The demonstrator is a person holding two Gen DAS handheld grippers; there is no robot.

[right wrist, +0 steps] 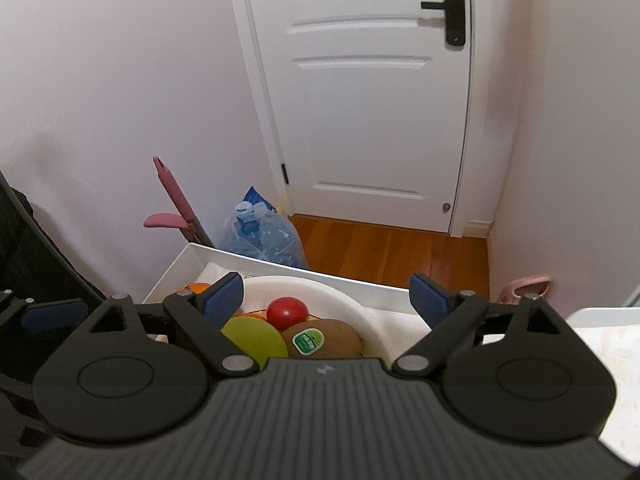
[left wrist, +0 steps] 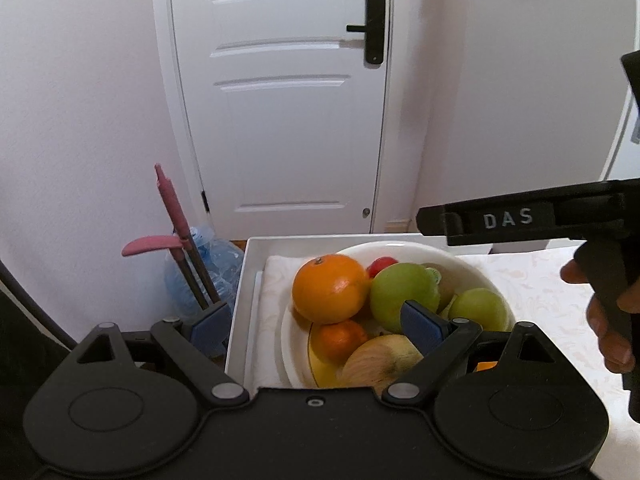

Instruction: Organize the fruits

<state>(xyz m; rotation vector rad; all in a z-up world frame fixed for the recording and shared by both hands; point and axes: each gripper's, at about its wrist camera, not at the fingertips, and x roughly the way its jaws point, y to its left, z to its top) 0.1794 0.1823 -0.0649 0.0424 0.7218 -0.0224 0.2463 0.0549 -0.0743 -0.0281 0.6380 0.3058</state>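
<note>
1. My left claw (left wrist: 316,324) is spread wide over the near side of the white bowl (left wrist: 400,249), nothing pressed between its blue pads (left wrist: 422,322); one pad hangs off the left edge of the white tray (left wrist: 256,245), the other sits in front of the fruit.
2. My right claw (right wrist: 326,298) is wide apart too, and empty; its pads straddle the bowl's far rim (right wrist: 320,285).
3. From the left camera the bowl is heaped; a big orange (left wrist: 330,294) rides high at the left, a smaller orange (left wrist: 340,340) below it, a green apple (left wrist: 404,296) in the middle, a second green apple (left wrist: 480,310) at the right.
4. A red tomato (left wrist: 382,266) peeks up at the far side; a pale yellow fruit (left wrist: 380,364) lies nearest me, too blurred to name.
5. From the right camera I look down on the tomato (right wrist: 287,312), a brown kiwi with a green sticker (right wrist: 324,338) just near of it, and a green apple (right wrist: 254,338) to the kiwi's left.
6. My right hand (left wrist: 608,320) shows at the right edge of the left view, fingers round the black handle marked DAS (left wrist: 508,218).
7. Beyond the tray: a white door (left wrist: 280,100), a water jug (right wrist: 264,236) on the wooden floor, a pink-handled tool (left wrist: 172,208) leaning by the wall.
</note>
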